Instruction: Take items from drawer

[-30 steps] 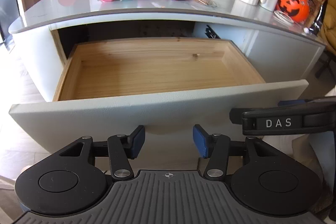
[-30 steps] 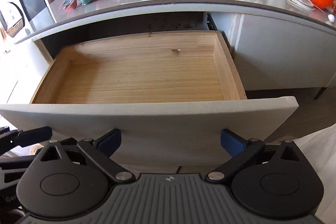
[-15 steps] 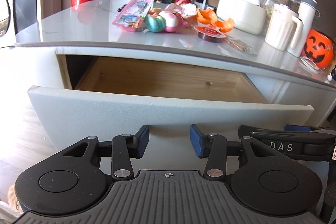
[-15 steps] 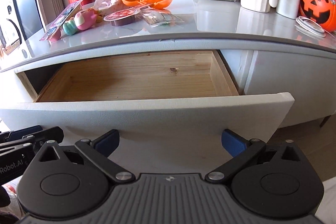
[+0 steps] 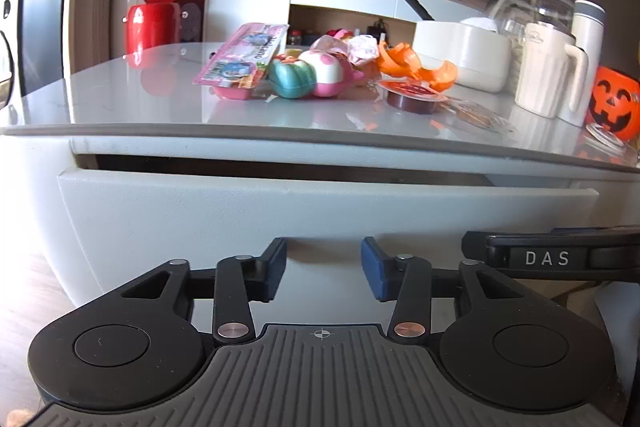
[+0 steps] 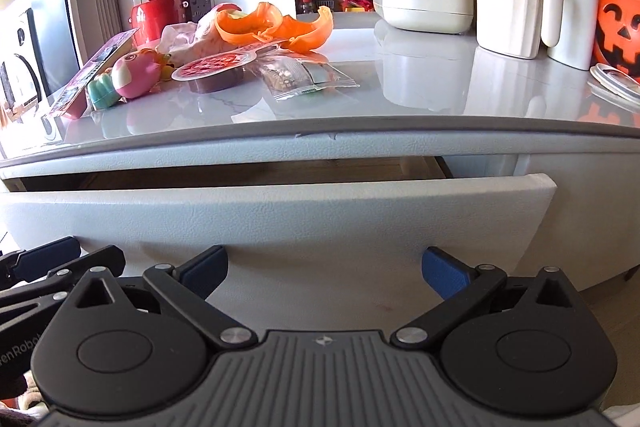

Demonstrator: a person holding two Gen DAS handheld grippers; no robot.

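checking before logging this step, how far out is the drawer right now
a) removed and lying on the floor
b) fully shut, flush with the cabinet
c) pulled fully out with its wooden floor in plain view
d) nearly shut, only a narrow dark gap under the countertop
d: the drawer front stands just proud of the cabinet, with only a thin dark slit between its top edge and the countertop, and both the left gripper and the right gripper are open in front of it.

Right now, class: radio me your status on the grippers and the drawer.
Left gripper open, empty. Right gripper open, empty. Drawer nearly shut, narrow gap showing. Items on countertop; nothing blocking.
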